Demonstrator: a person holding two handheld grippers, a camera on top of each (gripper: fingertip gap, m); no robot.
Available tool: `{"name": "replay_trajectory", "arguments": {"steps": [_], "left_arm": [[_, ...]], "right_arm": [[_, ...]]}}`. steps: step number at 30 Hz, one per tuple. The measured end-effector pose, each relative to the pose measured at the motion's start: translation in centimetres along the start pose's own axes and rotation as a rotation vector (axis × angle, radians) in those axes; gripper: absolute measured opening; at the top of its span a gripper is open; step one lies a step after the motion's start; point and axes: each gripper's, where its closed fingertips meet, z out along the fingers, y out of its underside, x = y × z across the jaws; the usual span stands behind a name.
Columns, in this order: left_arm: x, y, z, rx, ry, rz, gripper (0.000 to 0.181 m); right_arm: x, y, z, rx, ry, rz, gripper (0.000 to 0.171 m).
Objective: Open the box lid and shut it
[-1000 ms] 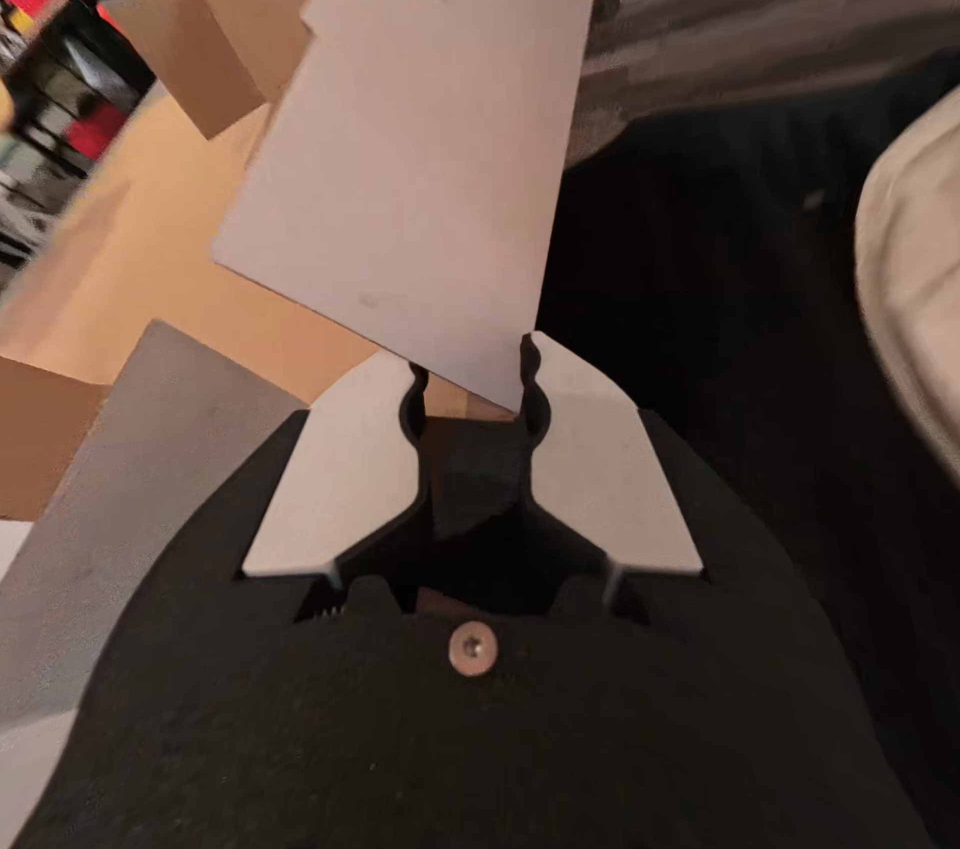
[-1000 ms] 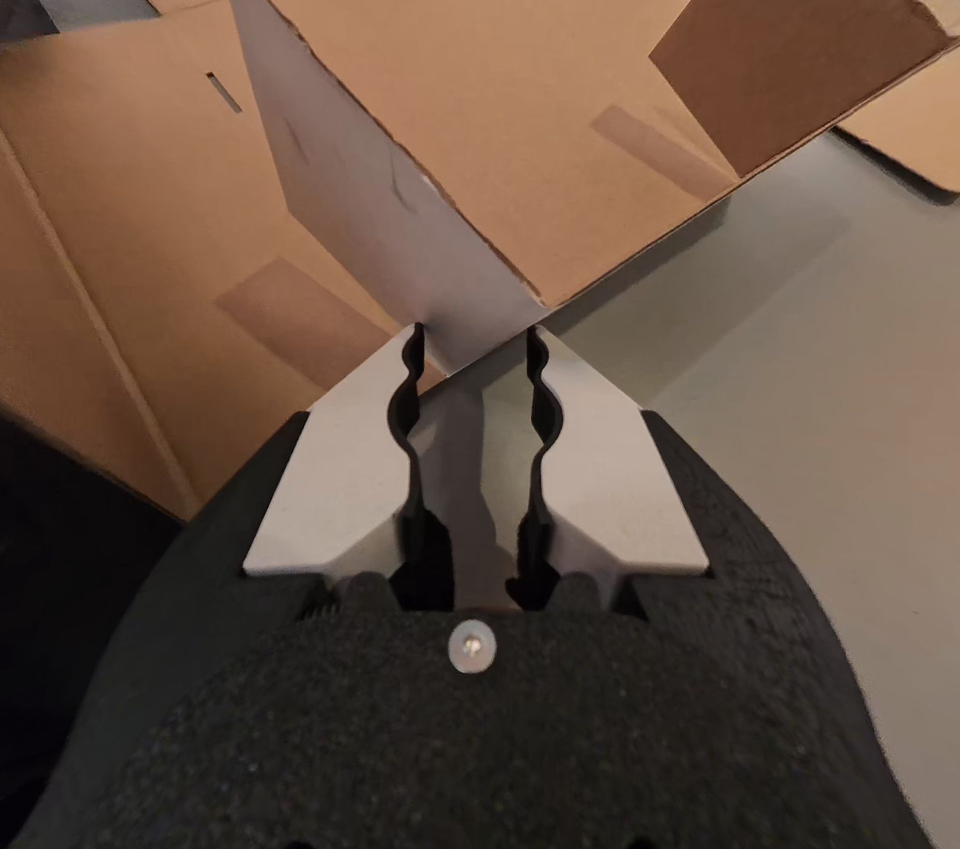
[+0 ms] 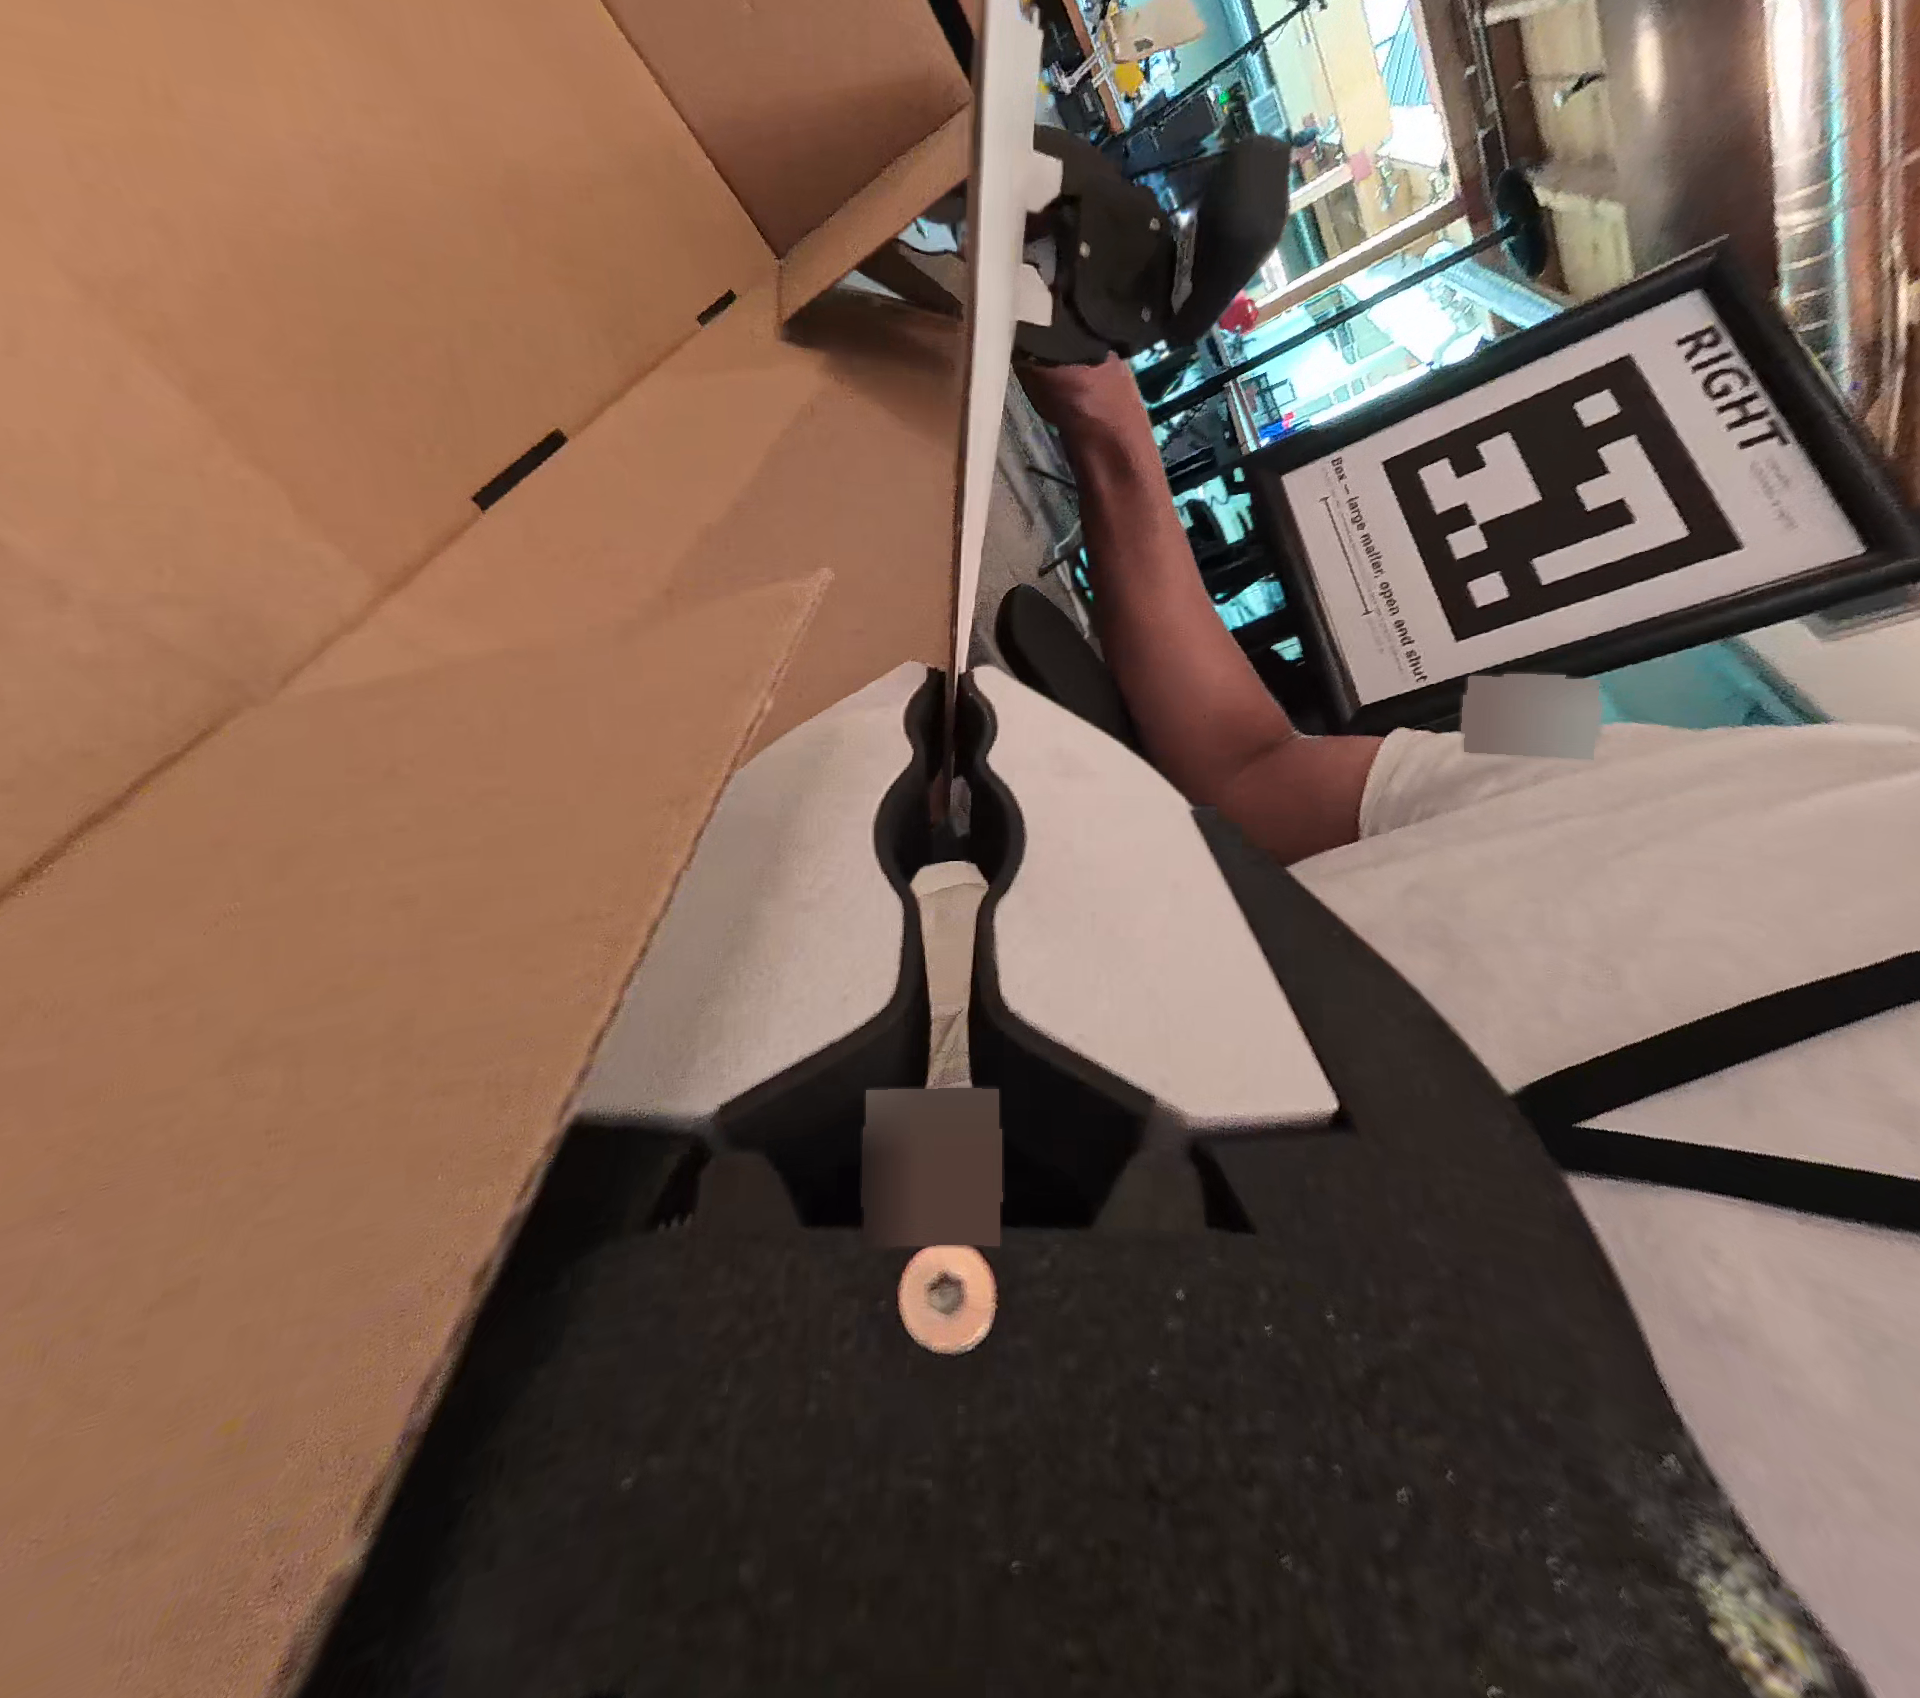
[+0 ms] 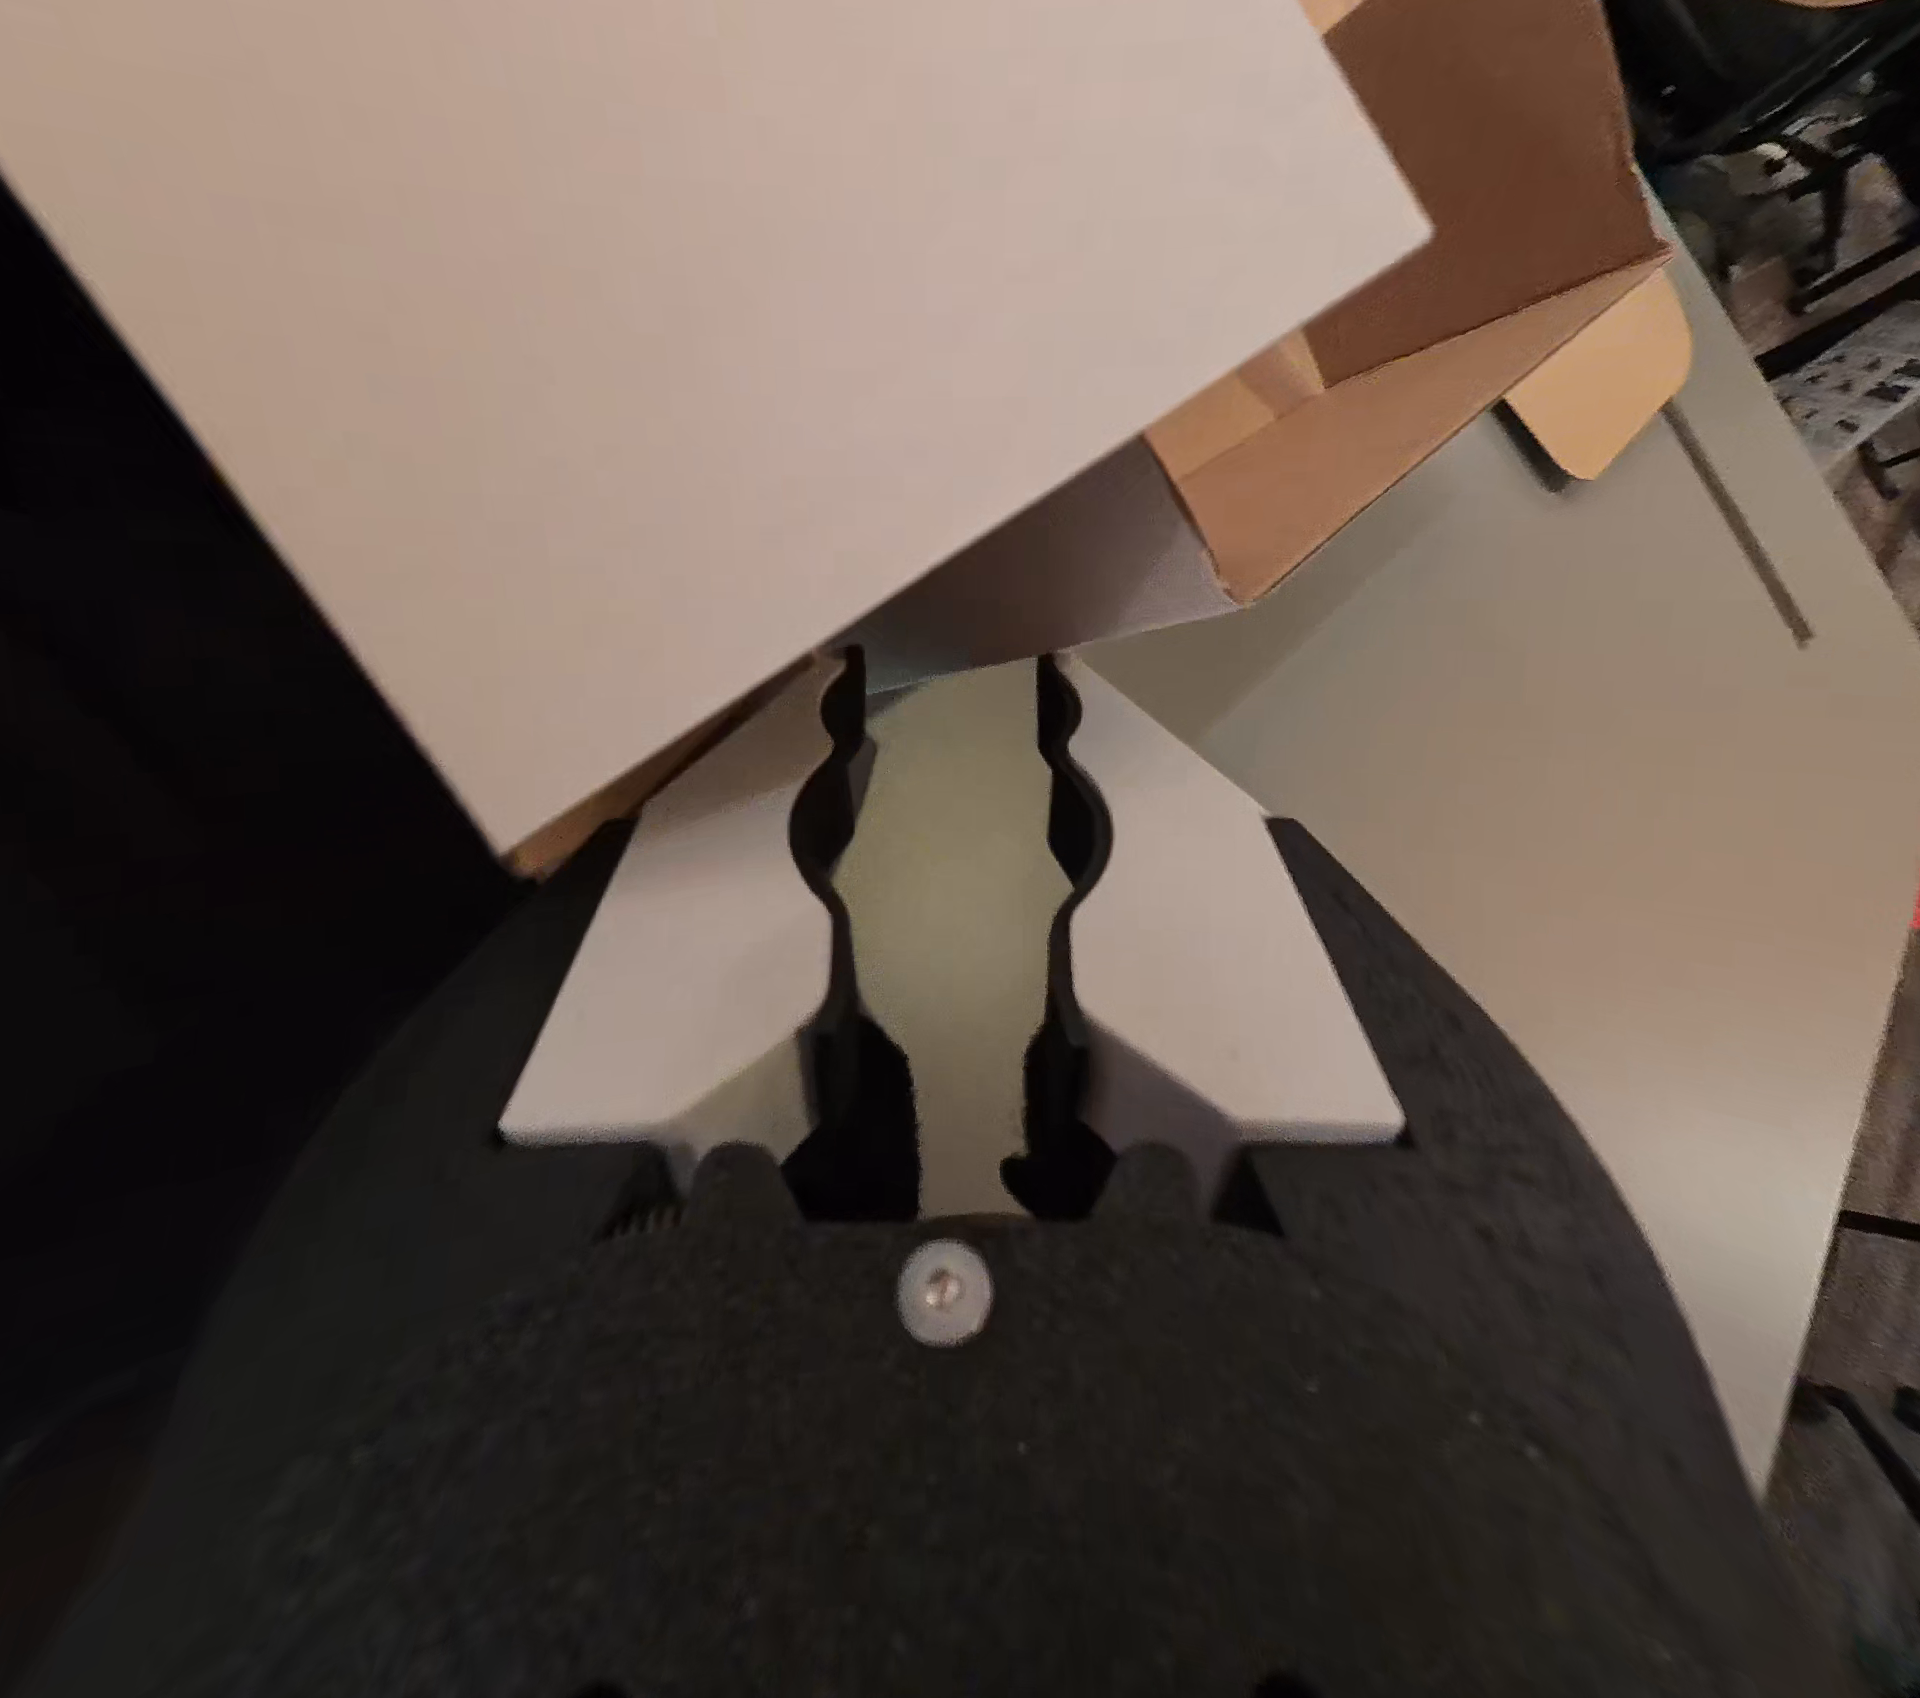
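The mailer box lid's front flap (image 3: 987,360) is pinched edge-on between the closed fingers of the left gripper (image 3: 951,698). The right gripper (image 4: 948,672) is parted, empty, just under the lid (image 4: 665,194). Uneven pulling could twist or tear the cardboard.

the left gripper (image 3: 951,703), open around the lid (image 3: 992,360) edge a second ago, is now clamped on it. the lid has swung up, seen edge-on there. in the right wrist view its white face fills the upper frame, above the still-parted right gripper (image 4: 951,672).
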Motion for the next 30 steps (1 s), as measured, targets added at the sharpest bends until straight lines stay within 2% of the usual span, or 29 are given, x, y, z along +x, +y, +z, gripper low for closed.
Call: {"name": "replay_trajectory", "arguments": {"steps": [5, 8, 11, 12, 15, 17, 18, 19, 21, 24, 25, 26, 27, 30], "left_arm": [[0.0, -0.2, 0.0, 0.020, 0.043, -0.093, 0.001], [-0.1, -0.1, 0.1, 0.010, 0.032, -0.078, 0.001], [-0.1, 0.0, 0.0, 0.013, 0.037, -0.079, 0.001], [-0.1, 0.0, 0.0, 0.014, 0.039, -0.081, 0.001], [-0.3, 0.3, 0.2, 0.007, 0.035, -0.073, 0.001], [-0.3, 0.3, 0.4, 0.008, 0.044, -0.077, 0.001], [-0.2, 0.3, 0.4, 0.009, 0.050, -0.078, 0.001], [-0.2, 0.3, 0.4, 0.013, 0.051, -0.080, 0.001], [-0.3, 0.0, 0.1, 0.029, 0.046, -0.092, 0.001], [-0.1, -0.4, -0.4, 0.046, 0.080, -0.128, 0.000], [0.1, -0.4, -0.5, 0.048, 0.089, -0.131, 0.004], [0.2, -0.4, -0.5, 0.048, 0.090, -0.129, 0.005], [0.1, -0.3, -0.5, 0.046, 0.086, -0.126, 0.005], [0.0, -0.3, -0.5, 0.049, 0.085, -0.130, 0.001]], "right_arm": [[0.8, -0.4, -1.2, 0.042, 0.111, -0.050, 0.031], [2.4, -0.5, -2.6, 0.054, 0.224, -0.085, 0.024], [4.3, 0.7, -5.3, 0.034, 0.287, 0.019, 0.021], [4.5, 0.8, -6.1, 0.055, 0.254, 0.115, 0.025], [4.6, -0.3, -6.6, 0.209, 0.052, 0.528, 0.059], [4.6, -0.9, -5.4, 0.265, -0.117, 0.782, 0.067], [3.9, -1.6, -4.9, 0.292, -0.232, 0.840, 0.073], [3.0, -2.5, -4.6, 0.322, -0.328, 0.857, 0.065], [2.6, -3.5, -4.5, 0.383, -0.314, 0.800, 0.044], [3.0, -5.0, -5.9, 0.472, -0.173, 0.631, 0.043], [3.2, -5.2, -6.4, 0.484, -0.127, 0.593, 0.046], [3.2, -5.5, -6.7, 0.498, -0.117, 0.568, 0.058], [3.2, -5.7, -6.9, 0.513, -0.133, 0.583, 0.060], [3.8, -4.4, -6.0, 0.460, -0.148, 0.646, 0.092]]}}
